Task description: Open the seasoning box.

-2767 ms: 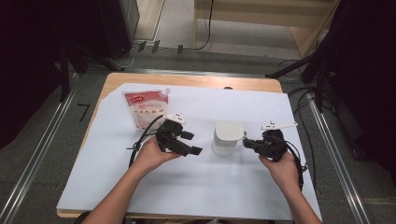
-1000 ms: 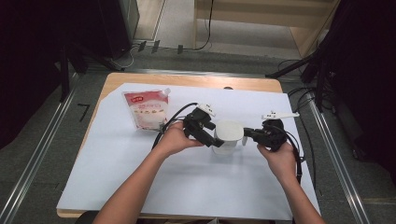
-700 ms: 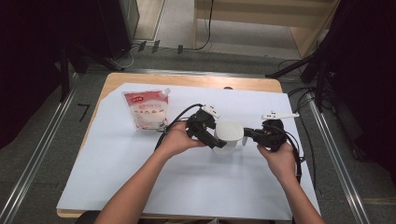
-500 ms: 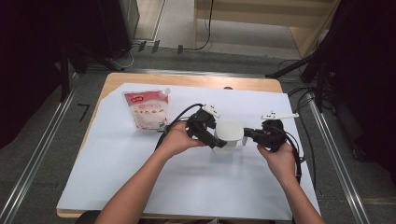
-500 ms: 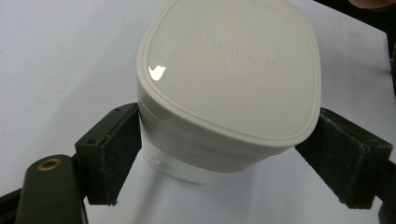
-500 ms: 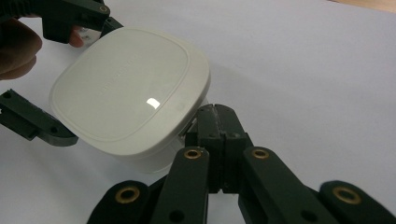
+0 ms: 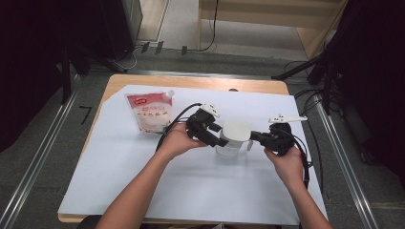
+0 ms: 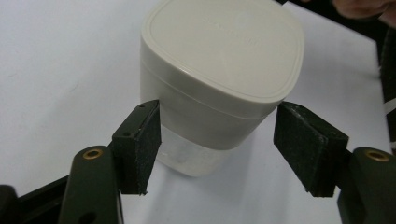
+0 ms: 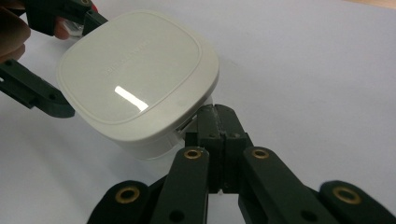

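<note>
A white container (image 7: 235, 133) with a square rounded lid and a translucent body stands on the white sheet (image 7: 191, 191). My left gripper (image 7: 220, 136) reaches it from the left, and its jaws straddle the container (image 8: 219, 70) just below the lid. They have just been closing. One pad (image 8: 144, 144) is at the wall, the other (image 8: 303, 144) still stands off it. My right gripper (image 7: 253, 137) comes from the right, shut, its tips (image 9: 217, 116) against the container (image 9: 135, 74) under the lid's rim. Whether anything thin is pinched there I cannot tell.
A red-and-white pouch (image 7: 149, 112) lies flat at the sheet's far left. The sheet covers a wooden table (image 7: 191, 81) with metal rails along both sides. Both forearms come in from the near edge.
The left gripper has travelled right from beside the pouch to the container, and the right gripper has closed in on its other side. Over the last second both hands stay put.
</note>
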Motion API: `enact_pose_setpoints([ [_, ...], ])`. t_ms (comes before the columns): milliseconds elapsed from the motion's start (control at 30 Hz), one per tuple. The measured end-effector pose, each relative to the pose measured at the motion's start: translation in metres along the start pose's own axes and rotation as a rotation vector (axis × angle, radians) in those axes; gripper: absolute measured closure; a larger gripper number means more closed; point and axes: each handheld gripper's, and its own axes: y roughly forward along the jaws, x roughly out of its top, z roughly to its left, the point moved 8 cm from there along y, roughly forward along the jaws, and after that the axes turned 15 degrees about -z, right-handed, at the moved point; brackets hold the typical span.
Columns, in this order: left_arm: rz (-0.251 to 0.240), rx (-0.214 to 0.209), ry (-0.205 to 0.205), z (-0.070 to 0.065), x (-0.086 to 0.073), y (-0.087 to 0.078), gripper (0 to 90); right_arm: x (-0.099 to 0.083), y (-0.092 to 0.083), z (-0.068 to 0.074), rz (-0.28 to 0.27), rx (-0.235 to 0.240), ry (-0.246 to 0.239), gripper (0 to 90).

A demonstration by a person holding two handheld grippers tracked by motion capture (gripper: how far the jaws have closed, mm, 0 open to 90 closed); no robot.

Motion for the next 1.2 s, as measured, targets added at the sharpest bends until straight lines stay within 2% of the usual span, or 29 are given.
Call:
enact_pose_setpoints([
  [200,-0.027,-0.019,0.004,0.005,-0.001,0.008,24.6,0.001,0.001,0.0,0.0,-0.007,-0.013,90.0],
  [333,-0.039,-0.023,0.035,0.005,-0.002,0.013,18.3,0.002,0.002,0.001,-0.003,-0.001,-0.028,90.0],
  [433,-0.03,-0.034,0.022,0.006,-0.003,0.015,15.3,0.002,0.002,0.002,-0.004,0.004,-0.034,90.0],
  [467,0.007,-0.05,-0.011,0.006,-0.004,0.017,14.0,0.002,0.002,0.005,-0.004,0.009,-0.039,90.0],
  [533,0.034,-0.05,-0.003,0.005,-0.003,0.019,13.1,0.002,0.003,0.005,-0.004,0.007,-0.049,90.0],
  [600,0.068,-0.039,0.027,0.004,0.0,0.02,12.9,0.002,0.002,0.005,-0.002,0.006,-0.05,90.0],
  [733,0.106,-0.027,0.041,0.002,0.002,0.019,13.3,0.002,0.002,0.005,-0.002,0.009,-0.052,90.0],
  [1033,0.121,-0.02,0.064,-0.001,0.007,0.015,14.7,0.001,0.001,0.006,0.0,0.001,-0.06,90.0],
  [1133,0.097,-0.024,0.058,-0.002,0.011,0.014,14.9,0.0,0.001,0.005,-0.002,0.0,-0.058,90.0],
  [1200,0.1,-0.014,0.051,-0.003,0.012,0.014,14.9,0.0,0.001,0.005,-0.003,-0.003,-0.056,90.0],
])
